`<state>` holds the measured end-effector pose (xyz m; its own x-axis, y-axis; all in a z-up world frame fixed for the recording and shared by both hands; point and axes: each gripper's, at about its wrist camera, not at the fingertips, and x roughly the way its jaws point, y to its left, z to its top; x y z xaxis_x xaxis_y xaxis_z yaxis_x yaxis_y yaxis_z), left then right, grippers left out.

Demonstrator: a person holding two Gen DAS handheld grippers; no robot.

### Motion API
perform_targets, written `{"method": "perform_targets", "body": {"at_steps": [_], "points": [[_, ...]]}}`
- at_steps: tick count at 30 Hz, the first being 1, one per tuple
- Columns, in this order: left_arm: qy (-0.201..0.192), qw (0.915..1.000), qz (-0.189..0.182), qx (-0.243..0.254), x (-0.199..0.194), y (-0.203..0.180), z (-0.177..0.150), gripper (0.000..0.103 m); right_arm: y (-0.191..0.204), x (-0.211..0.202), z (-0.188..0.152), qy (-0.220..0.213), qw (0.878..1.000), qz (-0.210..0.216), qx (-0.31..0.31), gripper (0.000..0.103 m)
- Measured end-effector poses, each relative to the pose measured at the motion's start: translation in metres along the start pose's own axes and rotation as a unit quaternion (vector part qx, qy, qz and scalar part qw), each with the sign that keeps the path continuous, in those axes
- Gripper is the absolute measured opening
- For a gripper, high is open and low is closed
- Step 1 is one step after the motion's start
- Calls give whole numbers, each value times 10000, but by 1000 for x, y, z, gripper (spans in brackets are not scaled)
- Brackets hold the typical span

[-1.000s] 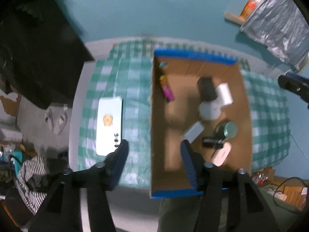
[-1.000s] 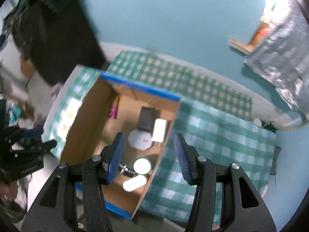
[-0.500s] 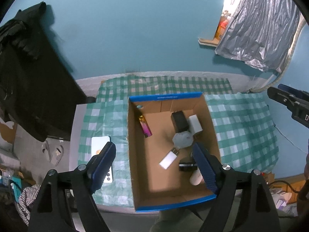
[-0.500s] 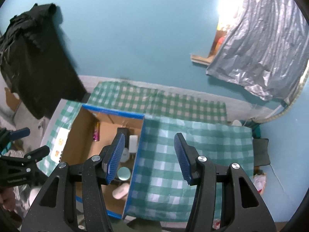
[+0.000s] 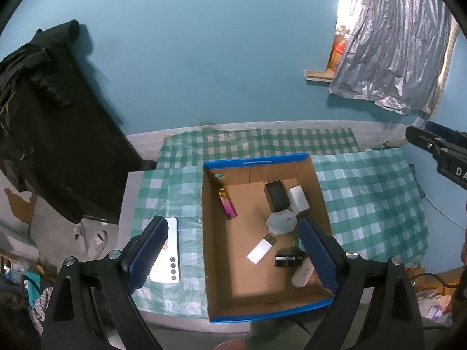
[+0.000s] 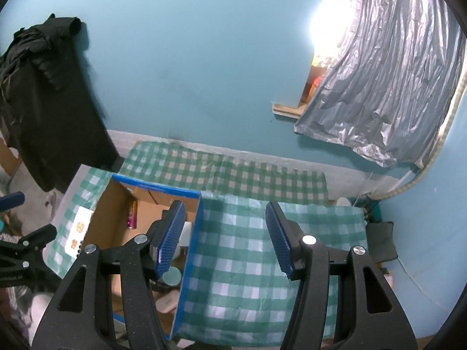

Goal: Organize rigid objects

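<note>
A blue-rimmed cardboard box [image 5: 256, 162] stands on a green checked tablecloth [image 5: 370, 198]. Inside it lie a pink tube [image 5: 228, 207], a black charger [image 5: 276, 195], a white block [image 5: 299, 201], a grey disc [image 5: 281, 222], a white plug [image 5: 259, 250], a black item [image 5: 289, 261] and a white oval item [image 5: 303, 274]. A white phone [image 5: 169, 256] lies on the cloth left of the box. My left gripper [image 5: 233, 253] is open and empty, high above the box. My right gripper [image 6: 226, 236] is open and empty, above the box's right rim [image 6: 191, 239] and the cloth [image 6: 248, 248].
Black clothing [image 5: 43, 122] hangs at the left. A silver sheet [image 5: 394, 43] hangs at the right beside a wooden ledge [image 5: 318, 75]. A teal wall [image 5: 204, 43] rises behind the table. Clutter lies on the floor at lower left [image 5: 17, 268].
Both grippers have risen and drawn back from the box, so it looks smaller and the wall fills the views. The left jaws have spread wider. The right view has shifted right over the cloth.
</note>
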<state>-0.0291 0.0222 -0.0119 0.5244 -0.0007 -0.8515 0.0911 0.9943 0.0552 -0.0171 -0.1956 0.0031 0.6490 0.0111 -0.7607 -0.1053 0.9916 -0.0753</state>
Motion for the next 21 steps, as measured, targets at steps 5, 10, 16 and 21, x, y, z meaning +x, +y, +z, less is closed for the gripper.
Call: {"method": "perform_targets", "body": {"at_steps": [5,10,16,21], "points": [[-24,10000,95,13,-2,-2,-1,92,-1,4,2,33,10000,45,-20,56],[3,9999,132,-49,-2,-1,-2,92,-3,6,3,44,10000,45,-52,56],[79,9998,134,-121,1,-2,-2,92,-6,9,3,83,9999,74,-66,56],[99,9998,168,-64,1,-4,-2,92,-6,10,3,90,9999,75,-74,56]]}}
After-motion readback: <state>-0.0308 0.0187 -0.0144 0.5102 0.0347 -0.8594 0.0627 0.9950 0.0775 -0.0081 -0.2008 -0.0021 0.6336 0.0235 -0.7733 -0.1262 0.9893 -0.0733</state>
